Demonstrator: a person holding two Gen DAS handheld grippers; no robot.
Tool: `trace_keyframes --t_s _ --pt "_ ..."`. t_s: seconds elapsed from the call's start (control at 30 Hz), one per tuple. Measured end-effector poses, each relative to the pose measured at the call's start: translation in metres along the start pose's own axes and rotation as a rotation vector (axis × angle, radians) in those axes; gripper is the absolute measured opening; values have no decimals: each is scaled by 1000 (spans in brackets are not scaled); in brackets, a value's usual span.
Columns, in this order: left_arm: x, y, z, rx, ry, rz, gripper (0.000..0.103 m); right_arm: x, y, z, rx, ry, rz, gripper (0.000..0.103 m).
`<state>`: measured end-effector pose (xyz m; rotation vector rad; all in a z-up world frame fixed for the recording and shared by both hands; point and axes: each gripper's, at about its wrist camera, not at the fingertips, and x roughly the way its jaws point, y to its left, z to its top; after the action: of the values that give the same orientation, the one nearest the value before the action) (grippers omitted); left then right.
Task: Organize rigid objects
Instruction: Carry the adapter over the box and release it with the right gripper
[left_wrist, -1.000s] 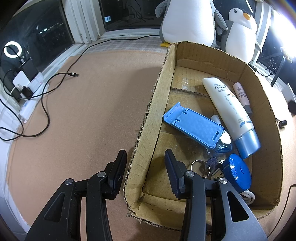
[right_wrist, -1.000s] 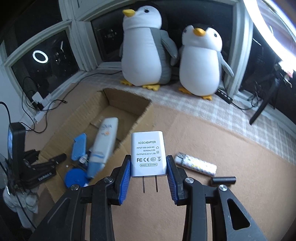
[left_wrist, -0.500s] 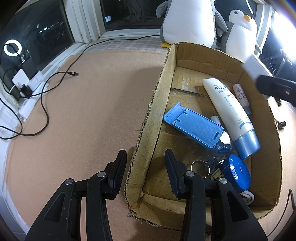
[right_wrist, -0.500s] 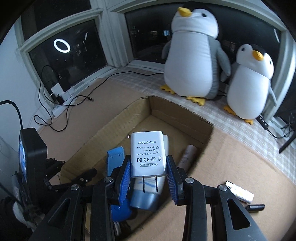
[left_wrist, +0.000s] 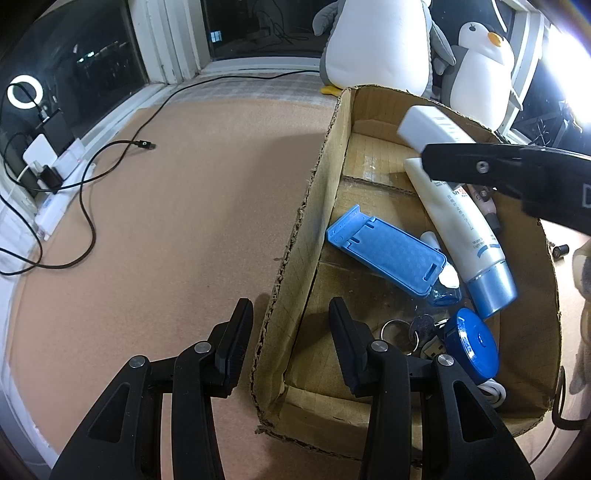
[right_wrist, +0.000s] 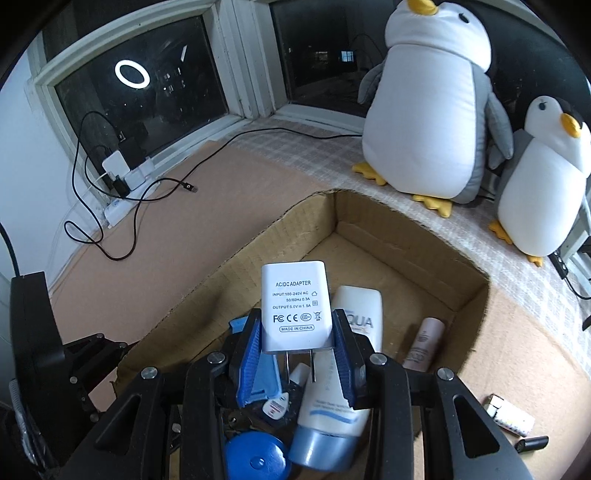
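**Adapter pinched above the open box**

Right gripper (right_wrist: 297, 354) clamped on a white AC/DC adapter (right_wrist: 294, 305), blue-padded fingers (right_wrist: 251, 352) pressed against both sides of the body, label facing the camera, two metal prongs pointing back toward the wrist. Held above the interior of a cardboard box (right_wrist: 373, 218), clear of the contents below. Directly beneath and just ahead of the fingertips: a white tube with a blue cap (right_wrist: 340, 402), printed "AQUA". To the right of that, a slim pink tube (right_wrist: 423, 345) lying on the box floor. Under the left finger, a blue plastic stand (right_wrist: 264, 380); nearer the wrist, a round blue tape measure (right_wrist: 255, 459). Outside the box, right of the gripper on the brown surface, a small white patterned item (right_wrist: 511, 415) and a short black cylinder (right_wrist: 533, 443). Beyond the box, two plush penguins (right_wrist: 432, 99) by the window.

Left gripper (left_wrist: 291, 336) spread wide, nothing between the fingers, straddling the near left wall of the box (left_wrist: 317, 192): one finger outside over the brown surface, the other inside. Ahead and to the right, inside the box, the blue stand (left_wrist: 388, 254), the white tube (left_wrist: 461, 229), a key ring with keys (left_wrist: 410, 328) and the tape measure (left_wrist: 471, 341). Farther ahead, the adapter (left_wrist: 428, 127) seen in the right gripper's black finger, above the far end of the box. Off to the left, a black cable (left_wrist: 110, 155) trailing toward a power strip (left_wrist: 55, 195) by the window.
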<state>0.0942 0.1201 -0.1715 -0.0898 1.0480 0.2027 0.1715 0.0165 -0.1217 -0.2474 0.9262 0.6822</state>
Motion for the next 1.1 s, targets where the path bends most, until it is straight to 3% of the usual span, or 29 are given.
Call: trace_keyframes --t_s 0.37,0.5,0.7,1.1 --pt "0 0 0 1 0 1 42 6 10 4 -19 -1 1 34" --pt "0 0 0 1 0 2 42 2 9 4 -19 -19 -13 55" --pt "0 0 -1 1 -1 2 42 -5 6 5 -12 -37 -36 64" --pt "0 0 -1 5 1 8 42 -21 -5 -2 4 -53 -58 65"
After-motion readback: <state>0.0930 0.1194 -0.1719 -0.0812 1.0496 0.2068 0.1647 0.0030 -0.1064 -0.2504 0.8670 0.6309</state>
